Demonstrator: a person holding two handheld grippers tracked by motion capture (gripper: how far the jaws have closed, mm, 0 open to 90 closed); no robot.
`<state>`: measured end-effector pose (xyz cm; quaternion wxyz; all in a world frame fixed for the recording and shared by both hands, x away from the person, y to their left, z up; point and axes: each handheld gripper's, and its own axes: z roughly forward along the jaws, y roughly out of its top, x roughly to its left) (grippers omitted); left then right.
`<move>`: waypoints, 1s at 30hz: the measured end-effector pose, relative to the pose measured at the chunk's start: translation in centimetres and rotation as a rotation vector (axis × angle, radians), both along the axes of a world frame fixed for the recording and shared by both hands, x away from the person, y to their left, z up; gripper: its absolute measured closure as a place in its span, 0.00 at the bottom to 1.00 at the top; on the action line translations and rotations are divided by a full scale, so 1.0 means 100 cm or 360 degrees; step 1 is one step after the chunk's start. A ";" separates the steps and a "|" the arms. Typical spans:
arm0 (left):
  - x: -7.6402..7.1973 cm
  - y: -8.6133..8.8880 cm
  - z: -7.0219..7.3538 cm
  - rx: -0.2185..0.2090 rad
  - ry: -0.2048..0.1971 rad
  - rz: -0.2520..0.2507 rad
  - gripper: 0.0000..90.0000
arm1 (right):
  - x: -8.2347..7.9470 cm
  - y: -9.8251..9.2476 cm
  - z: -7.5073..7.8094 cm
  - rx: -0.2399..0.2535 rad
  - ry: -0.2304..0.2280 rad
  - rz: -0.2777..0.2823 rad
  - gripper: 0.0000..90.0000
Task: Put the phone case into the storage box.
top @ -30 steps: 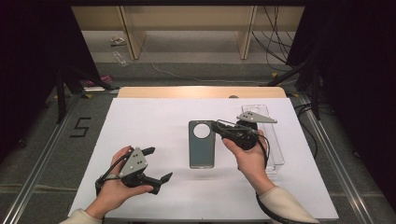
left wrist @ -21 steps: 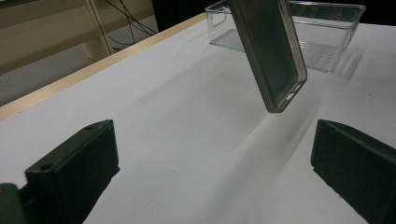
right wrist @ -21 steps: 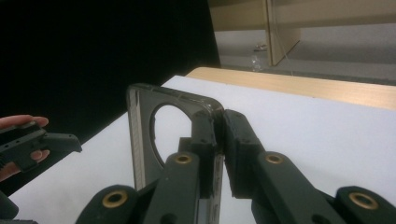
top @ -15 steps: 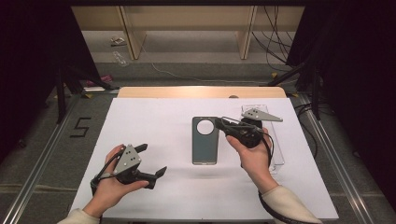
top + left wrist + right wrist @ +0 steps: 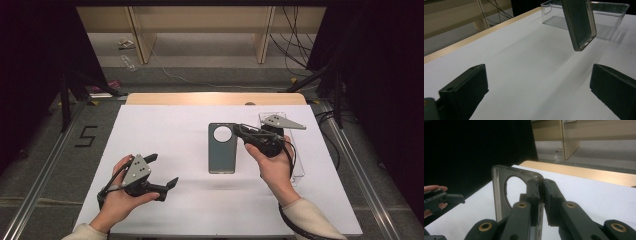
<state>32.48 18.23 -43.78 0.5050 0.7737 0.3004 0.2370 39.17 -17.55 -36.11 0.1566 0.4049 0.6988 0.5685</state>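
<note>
Pinching the phone case (image 5: 222,148) by its edge, right hand-held gripper (image 5: 241,131) clamped tight; left hand-held gripper (image 5: 164,171) gapes empty nearby.

White table top (image 5: 170,135) edged at the far side by a wooden strip (image 5: 215,98), clear plastic tray (image 5: 610,15) set near the right edge, a "5" (image 5: 86,136) marked on the grey floor, cables (image 5: 295,30) trailed beyond.
</note>
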 end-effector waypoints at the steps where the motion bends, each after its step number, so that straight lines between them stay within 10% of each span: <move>1: 0.000 0.000 -0.001 0.0001 -0.0001 -0.0002 0.01 | 0.000 0.000 0.000 0.0000 -0.0006 -0.0002 0.93; 30: 0.002 0.000 -0.003 -0.0002 0.0017 0.0004 0.02 | 0.002 -0.011 0.008 -0.0028 -0.0042 -0.0044 0.93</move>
